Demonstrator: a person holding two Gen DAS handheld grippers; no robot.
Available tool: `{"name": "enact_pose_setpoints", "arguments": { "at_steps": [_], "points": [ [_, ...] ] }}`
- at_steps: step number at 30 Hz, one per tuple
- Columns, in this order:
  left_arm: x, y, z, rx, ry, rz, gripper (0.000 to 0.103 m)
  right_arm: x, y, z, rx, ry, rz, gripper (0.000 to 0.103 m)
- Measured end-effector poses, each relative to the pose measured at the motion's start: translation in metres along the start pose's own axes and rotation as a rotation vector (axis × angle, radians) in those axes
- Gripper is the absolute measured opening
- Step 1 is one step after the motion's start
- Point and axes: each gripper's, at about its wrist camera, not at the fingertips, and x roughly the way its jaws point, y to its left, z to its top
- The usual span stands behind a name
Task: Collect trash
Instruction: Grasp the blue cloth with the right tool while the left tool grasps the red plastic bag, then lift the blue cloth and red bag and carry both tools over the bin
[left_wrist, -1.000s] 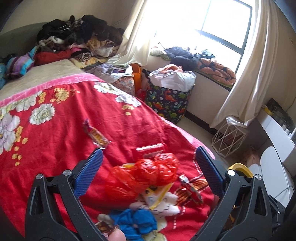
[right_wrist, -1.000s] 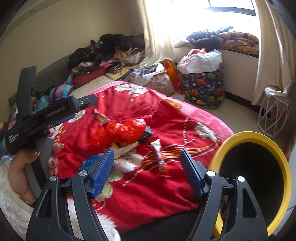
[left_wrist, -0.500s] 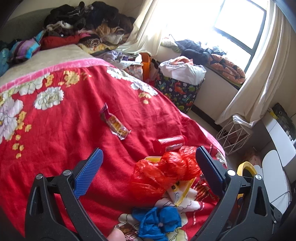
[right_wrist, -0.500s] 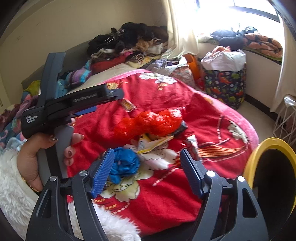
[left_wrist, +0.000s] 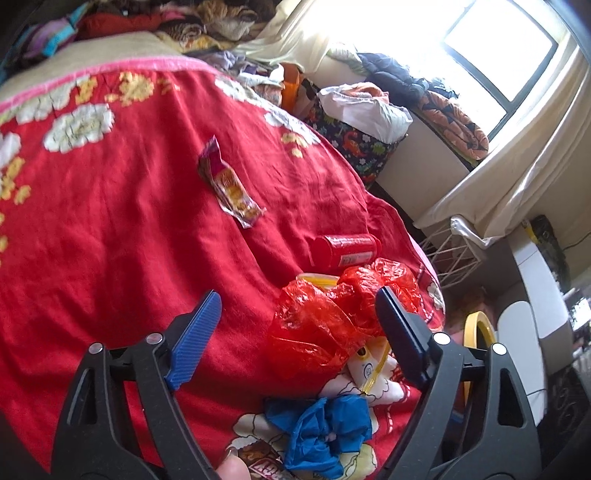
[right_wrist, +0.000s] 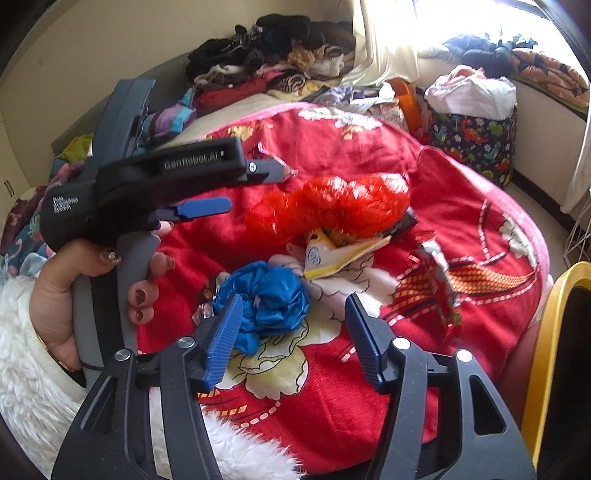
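Trash lies scattered on the red floral blanket (left_wrist: 110, 229). Left gripper (left_wrist: 299, 306) over the crumpled red plastic bag (left_wrist: 332, 317); jaws closing, pads not yet pressing, bag partly between them, nearer the right-hand pad. Right gripper (right_wrist: 295, 310) over the crumpled blue plastic bag (right_wrist: 269, 295); jaws closing, nothing clamped, the bag just beside its left-hand pad. Snack wrapper (left_wrist: 229, 188) and red cylindrical container (left_wrist: 343, 249) lie farther up the blanket. Yellow-rimmed bin (right_wrist: 546, 332) stands beside the bed.
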Motion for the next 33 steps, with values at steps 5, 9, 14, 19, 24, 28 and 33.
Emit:
{"name": "enact_pose_setpoints", "arguments": {
  "at_steps": [5, 9, 14, 19, 24, 28, 33],
  "points": [
    [0.010, 0.006, -0.003, -0.032, 0.038, -0.034, 0.069, 0.016, 0.000, -0.003, 0.009, 0.045, 0.015, 0.051],
    [0.016, 0.007, -0.007, -0.046, 0.062, -0.058, 0.067, 0.029, 0.001, -0.006, 0.007, 0.075, 0.024, 0.049],
    [0.022, 0.010, -0.009, -0.058, 0.076, -0.072, 0.059, 0.042, 0.001, -0.007, 0.022, 0.108, 0.048, 0.041],
    [0.026, 0.003, -0.013, -0.039, 0.092, -0.085, 0.048, 0.048, 0.002, -0.008, 0.027, 0.128, 0.076, 0.021],
    [0.026, -0.003, -0.014, -0.023, 0.104, -0.098, 0.034, 0.048, -0.003, -0.007, 0.042, 0.124, 0.079, 0.016],
    [0.026, -0.006, -0.013, -0.021, 0.110, -0.115, 0.018, 0.045, -0.006, -0.007, 0.047, 0.116, 0.076, 0.015],
    [0.020, -0.012, -0.009, -0.010, 0.099, -0.137, 0.009, 0.036, -0.006, -0.012, 0.048, 0.103, 0.069, 0.014]
  ]
}}
